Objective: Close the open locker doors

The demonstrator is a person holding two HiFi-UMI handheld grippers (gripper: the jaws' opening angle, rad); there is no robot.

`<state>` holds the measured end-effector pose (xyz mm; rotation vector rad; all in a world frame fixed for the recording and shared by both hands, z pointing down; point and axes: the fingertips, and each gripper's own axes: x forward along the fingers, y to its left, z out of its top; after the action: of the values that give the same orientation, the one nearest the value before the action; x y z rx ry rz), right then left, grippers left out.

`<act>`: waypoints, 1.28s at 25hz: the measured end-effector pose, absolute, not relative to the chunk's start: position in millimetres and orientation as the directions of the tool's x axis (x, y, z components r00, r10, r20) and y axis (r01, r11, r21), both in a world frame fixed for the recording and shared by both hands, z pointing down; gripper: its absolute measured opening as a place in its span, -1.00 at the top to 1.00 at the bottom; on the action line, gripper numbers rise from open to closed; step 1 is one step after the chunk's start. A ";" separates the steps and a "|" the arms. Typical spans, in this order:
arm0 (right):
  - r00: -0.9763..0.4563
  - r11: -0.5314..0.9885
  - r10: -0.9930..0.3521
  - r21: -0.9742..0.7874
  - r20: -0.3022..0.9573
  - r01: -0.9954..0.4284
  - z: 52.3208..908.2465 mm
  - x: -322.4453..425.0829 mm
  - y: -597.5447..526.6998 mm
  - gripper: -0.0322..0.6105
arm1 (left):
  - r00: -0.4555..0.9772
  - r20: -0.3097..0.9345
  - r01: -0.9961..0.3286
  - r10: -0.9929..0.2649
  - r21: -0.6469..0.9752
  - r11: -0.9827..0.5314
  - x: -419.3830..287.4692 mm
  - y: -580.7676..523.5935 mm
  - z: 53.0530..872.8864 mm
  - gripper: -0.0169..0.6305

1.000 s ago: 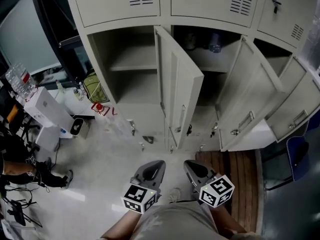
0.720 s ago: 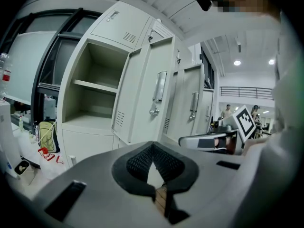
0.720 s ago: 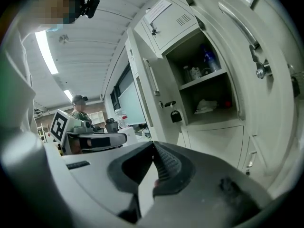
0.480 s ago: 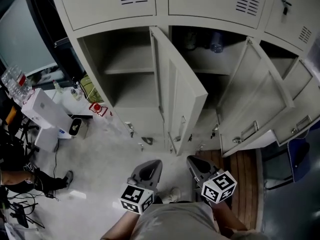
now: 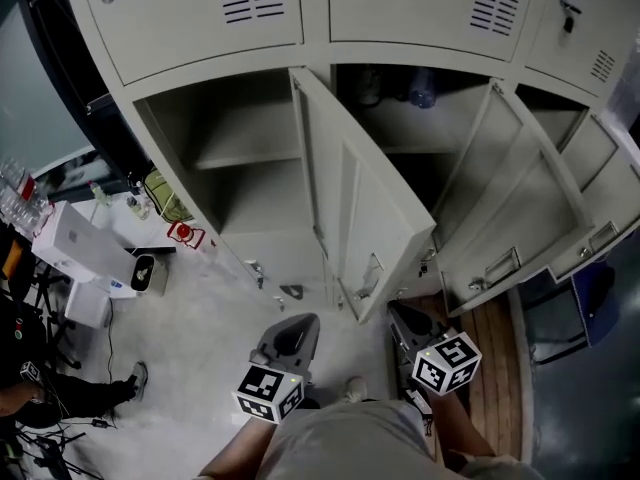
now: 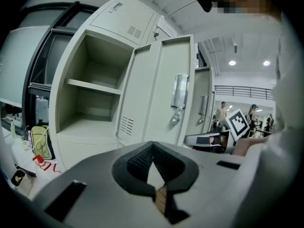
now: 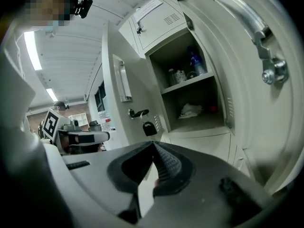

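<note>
While three lower locker doors stand open, both grippers hang low in front of the person's body, apart from every door. The left gripper (image 5: 298,326) is clenched, its tips meeting with nothing between them. The right gripper (image 5: 402,318) is clenched in the same way and also empty.

The left door (image 5: 365,218) swings out farthest toward the person, its free edge near the right gripper. Beside it, the left compartment is bare apart from one shelf (image 5: 245,156). The middle door (image 5: 495,193) and the right door (image 5: 590,223) angle out to the right. High in the middle locker sits what looks like a bottle (image 5: 422,93), though it is too dim to be sure. The upper doors (image 5: 415,3) are shut. Wooden slats (image 5: 490,353) lie on the floor beside the right gripper.
</note>
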<state>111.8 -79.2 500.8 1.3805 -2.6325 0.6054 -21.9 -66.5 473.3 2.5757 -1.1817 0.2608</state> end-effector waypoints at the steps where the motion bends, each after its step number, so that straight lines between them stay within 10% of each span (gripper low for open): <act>1: -0.579 0.505 -0.766 -0.296 0.279 -0.811 502.0 113.7 -81.4 0.81 | 0.651 0.283 -0.758 -0.705 0.190 -0.624 -21.7 -68.3 473.7 0.91; 32: -0.648 0.575 -0.695 -0.301 0.311 -0.761 513.7 54.9 -92.1 0.81 | 0.617 0.296 -0.787 -0.729 0.224 -0.575 -65.5 -81.3 485.3 0.91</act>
<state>54.9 -92.1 513.7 1.2318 -2.6442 0.6197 -65.5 -81.3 485.3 2.5118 -1.2207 0.2437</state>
